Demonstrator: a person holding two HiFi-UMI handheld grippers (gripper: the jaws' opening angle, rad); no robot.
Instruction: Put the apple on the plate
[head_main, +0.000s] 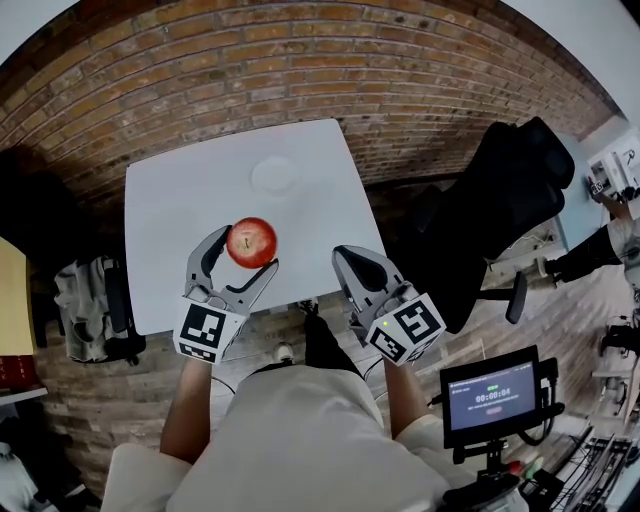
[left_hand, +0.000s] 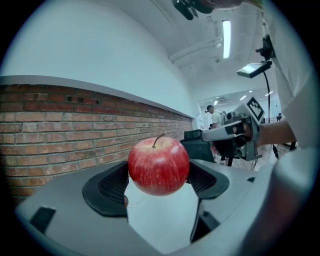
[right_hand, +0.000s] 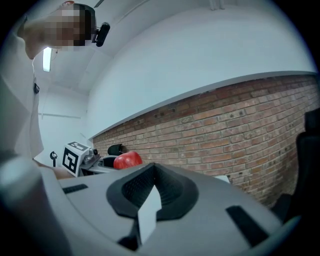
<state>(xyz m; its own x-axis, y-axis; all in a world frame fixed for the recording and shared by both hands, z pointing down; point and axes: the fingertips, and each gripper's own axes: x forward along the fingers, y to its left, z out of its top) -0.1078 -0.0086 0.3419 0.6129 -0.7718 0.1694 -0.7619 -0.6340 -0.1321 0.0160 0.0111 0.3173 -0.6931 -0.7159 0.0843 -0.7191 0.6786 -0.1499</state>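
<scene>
Left gripper has the apple clamped between its jaws, stem up, apparently lifted off the white counter. The plate lies straight ahead of it, a touch right, empty, well apart. Right gripper is closed on nothing, further from the plate. It looks like a forward carry, then down. A brick wall stands beyond.

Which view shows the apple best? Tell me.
Left gripper view: the apple fills the centre, gripped by the left tool. Head view shows it smaller from above; right gripper view, only a distant part.
</scene>
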